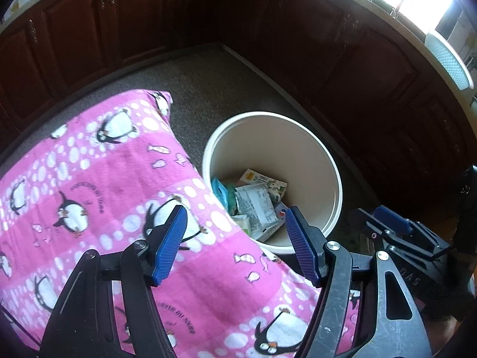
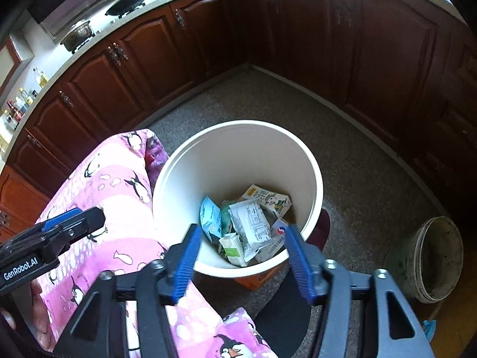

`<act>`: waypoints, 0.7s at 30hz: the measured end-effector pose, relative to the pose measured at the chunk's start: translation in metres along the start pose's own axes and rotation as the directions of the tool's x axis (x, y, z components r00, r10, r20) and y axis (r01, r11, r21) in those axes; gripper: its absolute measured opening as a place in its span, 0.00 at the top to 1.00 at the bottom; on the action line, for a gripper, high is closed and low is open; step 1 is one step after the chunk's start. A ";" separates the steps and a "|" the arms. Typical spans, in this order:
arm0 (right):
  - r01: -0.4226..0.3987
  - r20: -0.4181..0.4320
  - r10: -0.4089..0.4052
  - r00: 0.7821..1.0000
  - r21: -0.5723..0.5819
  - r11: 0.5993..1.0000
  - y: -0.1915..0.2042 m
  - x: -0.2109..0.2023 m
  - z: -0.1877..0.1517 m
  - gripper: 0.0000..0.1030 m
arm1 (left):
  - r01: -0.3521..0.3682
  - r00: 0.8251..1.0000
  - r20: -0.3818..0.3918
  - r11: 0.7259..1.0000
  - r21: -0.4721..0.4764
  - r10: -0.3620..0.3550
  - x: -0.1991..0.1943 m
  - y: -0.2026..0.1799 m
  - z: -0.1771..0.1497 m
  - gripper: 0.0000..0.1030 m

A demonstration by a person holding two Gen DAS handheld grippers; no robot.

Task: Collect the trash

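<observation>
Left wrist view showed, from the left, a pink penguin-print fabric [image 1: 98, 197] covering the lower left of the scene, and the left gripper [image 1: 235, 244] hovering above it with its blue fingers [image 1: 168, 244] spread wide and nothing between them. Beyond the fabric's right edge stood a white bin [image 1: 334, 176] on the speckled floor [image 1: 208, 83], and inside it lay the trash: a teal packet [image 1: 219, 191], a white printed wrapper [image 1: 256, 205] and a small carton [image 1: 265, 182] piled at the bottom. Dark wooden cabinets [image 1: 74, 38] ran behind. At the far right, the right gripper [image 1: 390, 223] was partly visible beside the bin.

Right wrist view showed the left gripper [image 2: 62, 226] at the far left over the same fabric [image 2: 119, 197]; from this angle I could not tell its opening. At centre, the right gripper [image 2: 241, 253] hung just above the near rim of the bin [image 2: 316, 179], fingers [image 2: 187, 256] apart and empty. The wrapper [image 2: 250, 223], teal packet [image 2: 210, 217] and carton [image 2: 268, 200] rested in the bin. A dirty bucket [image 2: 432, 259] stood on the floor at the right, well apart.
</observation>
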State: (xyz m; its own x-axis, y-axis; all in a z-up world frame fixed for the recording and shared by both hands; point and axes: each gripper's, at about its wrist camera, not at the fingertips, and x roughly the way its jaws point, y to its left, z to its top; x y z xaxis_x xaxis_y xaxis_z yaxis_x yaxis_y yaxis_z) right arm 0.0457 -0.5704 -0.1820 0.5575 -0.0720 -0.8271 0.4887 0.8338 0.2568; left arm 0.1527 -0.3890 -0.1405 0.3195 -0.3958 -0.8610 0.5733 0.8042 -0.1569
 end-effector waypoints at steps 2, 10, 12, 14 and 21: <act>0.008 0.015 -0.008 1.000 0.003 1.000 0.002 -0.005 -0.001 0.40 | -0.002 1.000 0.020 1.000 -0.010 0.002 -0.009 0.004 -0.002 0.35; 0.005 0.094 -0.004 0.996 -0.013 1.000 0.019 -0.039 -0.009 0.35 | -0.045 0.990 0.134 0.999 -0.008 0.046 -0.056 0.009 -0.015 0.35; 0.005 0.128 -0.002 0.992 -0.020 1.000 0.026 -0.050 -0.011 0.31 | -0.056 0.984 0.167 0.998 -0.006 0.056 -0.070 0.011 -0.021 0.35; 0.008 0.153 -0.003 0.988 -0.032 0.999 0.032 -0.060 -0.013 0.29 | -0.065 0.980 0.188 0.998 -0.005 0.064 -0.080 0.011 -0.025 0.35; 0.030 0.250 -0.011 0.968 -0.075 0.997 0.056 -0.098 -0.024 0.25 | -0.077 0.958 0.275 0.997 -0.011 0.077 -0.119 0.017 -0.041 0.34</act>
State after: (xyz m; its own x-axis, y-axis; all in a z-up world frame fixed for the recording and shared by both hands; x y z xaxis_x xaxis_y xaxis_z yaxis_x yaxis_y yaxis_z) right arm 0.0026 -0.5040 -0.0988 0.7025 -0.2157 -0.6782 0.4539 0.8698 0.1935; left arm 0.0939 -0.3099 -0.0601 0.5580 -0.4394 -0.7039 0.5385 0.8372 -0.0957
